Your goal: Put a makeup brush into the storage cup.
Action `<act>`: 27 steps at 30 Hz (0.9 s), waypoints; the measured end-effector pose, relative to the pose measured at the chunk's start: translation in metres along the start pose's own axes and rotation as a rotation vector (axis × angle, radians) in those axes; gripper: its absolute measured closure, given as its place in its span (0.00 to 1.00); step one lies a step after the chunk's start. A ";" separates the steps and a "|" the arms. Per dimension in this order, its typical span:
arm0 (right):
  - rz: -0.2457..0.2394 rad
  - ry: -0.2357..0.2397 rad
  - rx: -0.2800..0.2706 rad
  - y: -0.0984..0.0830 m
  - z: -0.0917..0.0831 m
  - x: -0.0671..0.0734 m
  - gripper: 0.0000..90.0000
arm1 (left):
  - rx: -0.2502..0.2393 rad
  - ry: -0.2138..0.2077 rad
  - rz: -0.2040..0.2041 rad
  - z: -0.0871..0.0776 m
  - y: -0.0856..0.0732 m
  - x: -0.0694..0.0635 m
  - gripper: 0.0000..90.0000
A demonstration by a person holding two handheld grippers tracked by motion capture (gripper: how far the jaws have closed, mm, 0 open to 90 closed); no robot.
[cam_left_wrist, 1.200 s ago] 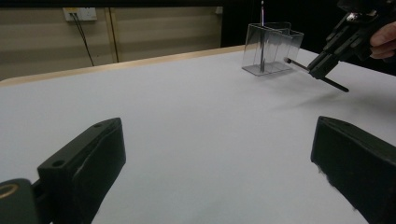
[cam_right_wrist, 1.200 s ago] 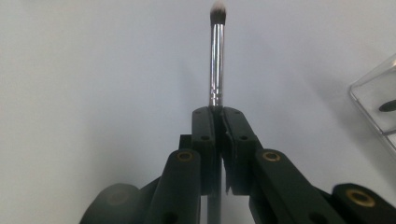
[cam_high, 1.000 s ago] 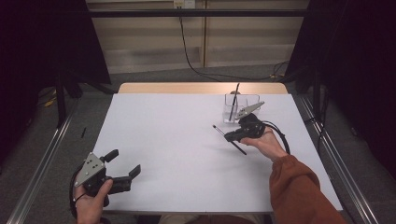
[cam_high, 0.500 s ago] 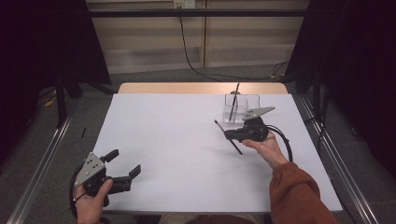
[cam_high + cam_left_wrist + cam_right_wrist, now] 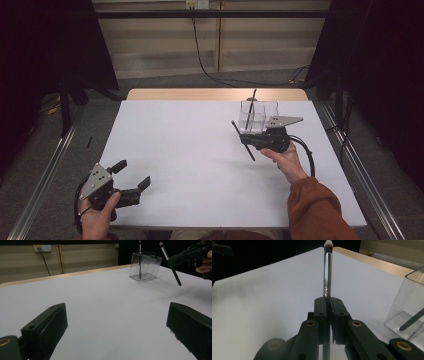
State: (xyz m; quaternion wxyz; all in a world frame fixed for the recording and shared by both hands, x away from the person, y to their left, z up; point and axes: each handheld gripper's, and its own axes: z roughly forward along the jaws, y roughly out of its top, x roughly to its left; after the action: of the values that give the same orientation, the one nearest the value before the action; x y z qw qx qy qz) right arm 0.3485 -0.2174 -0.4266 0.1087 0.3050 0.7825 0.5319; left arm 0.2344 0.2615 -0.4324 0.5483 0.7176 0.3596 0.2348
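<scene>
One makeup brush (image 5: 251,108) already stands in the clear acrylic holder (image 5: 258,116) at the white table's (image 5: 190,150) far right. The right gripper (image 5: 248,139) clamps a second brush (image 5: 243,140) just beside it, not yet dropped in. The left gripper (image 5: 131,179) waits, jaws apart, holding nothing.

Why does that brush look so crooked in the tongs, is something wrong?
Nothing looks broken or spilled. The right tongs are shut on the makeup brush, holding it tilted above the table beside the clear holder, where another brush leans. The left tongs wait open.
</scene>
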 end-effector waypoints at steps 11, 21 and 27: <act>0.025 -0.044 -0.089 0.006 -0.011 -0.005 0.94 | -0.004 0.003 0.000 0.001 0.000 -0.001 0.04; 0.027 -0.075 -0.128 0.019 -0.015 -0.008 0.94 | -0.003 0.002 -0.002 0.001 0.000 0.000 0.04; 0.021 -0.093 -0.143 0.026 -0.021 -0.011 0.94 | -0.007 0.003 -0.003 0.000 0.000 0.000 0.04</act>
State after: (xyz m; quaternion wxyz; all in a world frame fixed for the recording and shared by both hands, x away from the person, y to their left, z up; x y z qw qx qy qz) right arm 0.3559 -0.2335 -0.3960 0.1610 0.3293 0.7331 0.5728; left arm 0.2348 0.2613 -0.4322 0.5507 0.7148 0.3605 0.2363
